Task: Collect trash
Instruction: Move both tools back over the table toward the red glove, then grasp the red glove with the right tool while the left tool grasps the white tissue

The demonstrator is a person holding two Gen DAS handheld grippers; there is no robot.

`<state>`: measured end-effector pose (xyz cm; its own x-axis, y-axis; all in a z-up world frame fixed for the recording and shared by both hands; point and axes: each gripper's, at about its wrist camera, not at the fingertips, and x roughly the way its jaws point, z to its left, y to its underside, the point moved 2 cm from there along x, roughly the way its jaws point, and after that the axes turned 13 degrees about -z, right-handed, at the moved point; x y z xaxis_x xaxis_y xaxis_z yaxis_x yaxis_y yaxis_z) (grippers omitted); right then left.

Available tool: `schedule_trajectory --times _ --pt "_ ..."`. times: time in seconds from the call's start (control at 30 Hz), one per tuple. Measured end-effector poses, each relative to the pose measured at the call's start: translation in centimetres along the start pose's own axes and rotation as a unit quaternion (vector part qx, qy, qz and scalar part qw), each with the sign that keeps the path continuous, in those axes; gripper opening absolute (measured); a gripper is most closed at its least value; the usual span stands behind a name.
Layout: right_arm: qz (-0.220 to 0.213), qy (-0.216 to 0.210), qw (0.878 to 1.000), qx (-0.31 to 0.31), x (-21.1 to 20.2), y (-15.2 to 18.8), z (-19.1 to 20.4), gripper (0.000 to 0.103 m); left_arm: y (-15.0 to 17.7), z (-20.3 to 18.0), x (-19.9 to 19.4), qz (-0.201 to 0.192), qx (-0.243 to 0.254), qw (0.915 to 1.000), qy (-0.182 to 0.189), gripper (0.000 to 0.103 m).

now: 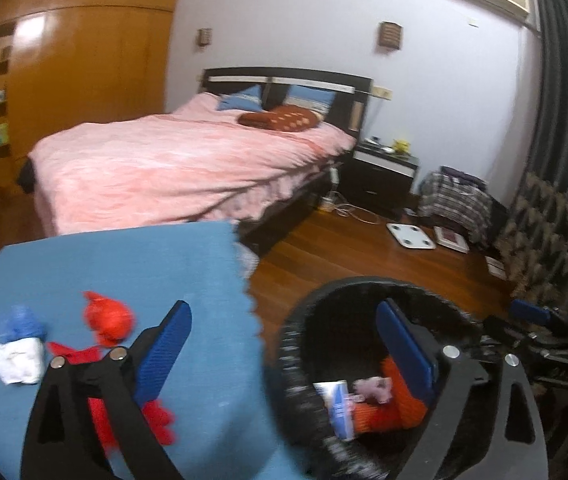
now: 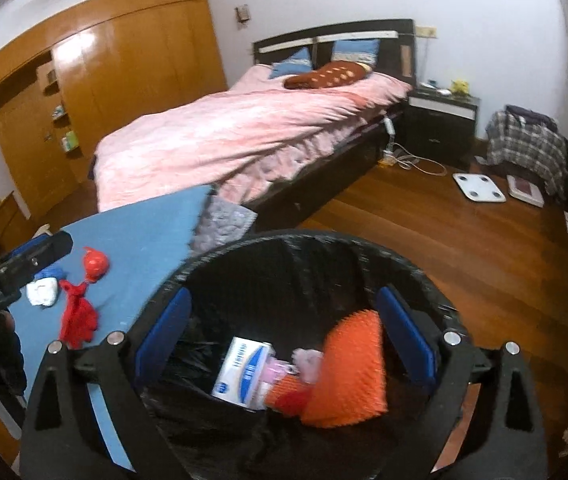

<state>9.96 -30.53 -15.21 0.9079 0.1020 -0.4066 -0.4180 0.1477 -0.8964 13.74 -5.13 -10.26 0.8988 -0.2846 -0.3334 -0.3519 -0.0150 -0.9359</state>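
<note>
Both grippers hang over the black trash bin (image 2: pixel 307 248) with fingers spread wide and nothing between them; the right gripper (image 2: pixel 285 336) is above its mouth, the left gripper (image 1: pixel 284 350) over its left rim. Inside the bin lie an orange spiky pad (image 2: pixel 347 368), a white-blue box (image 2: pixel 242 368) and a pink scrap (image 2: pixel 307 360). Left of the bin, on the blue table (image 1: pixel 124 264), lie a red plastic bag (image 1: pixel 110 320) and a white-blue wad (image 1: pixel 18 354).

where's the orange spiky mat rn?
Inside the black bin, right of the white box, seen between the open right gripper fingers; the orange mat leans tilted.
</note>
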Motion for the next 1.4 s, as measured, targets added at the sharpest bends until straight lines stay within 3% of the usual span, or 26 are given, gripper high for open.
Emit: schedule_trajectory --times 0.37,0.63,1.0,1.4 --pt "0.013 -0.105 0.994 -0.027 4.0 0.1 11.2 0.093 2.2 10.2 -5.7 0.002 -0.002 0.9926 -0.121 0.092" --pt "0.029 -0.154 0.986 -0.055 7.1 1.7 18.9 0.093 4.7 16.1 -7.6 0.019 -0.018 0.9834 -0.180 0.092" --pt "0.077 -0.181 0.977 -0.079 11.6 5.6 25.8 0.093 7.0 21.5 -8.0 0.038 -0.035 0.9744 -0.219 0.092" --pt "0.127 -0.196 0.966 -0.113 15.4 8.9 30.5 0.091 8.7 25.0 -7.5 0.052 -0.051 0.9713 -0.226 0.092"
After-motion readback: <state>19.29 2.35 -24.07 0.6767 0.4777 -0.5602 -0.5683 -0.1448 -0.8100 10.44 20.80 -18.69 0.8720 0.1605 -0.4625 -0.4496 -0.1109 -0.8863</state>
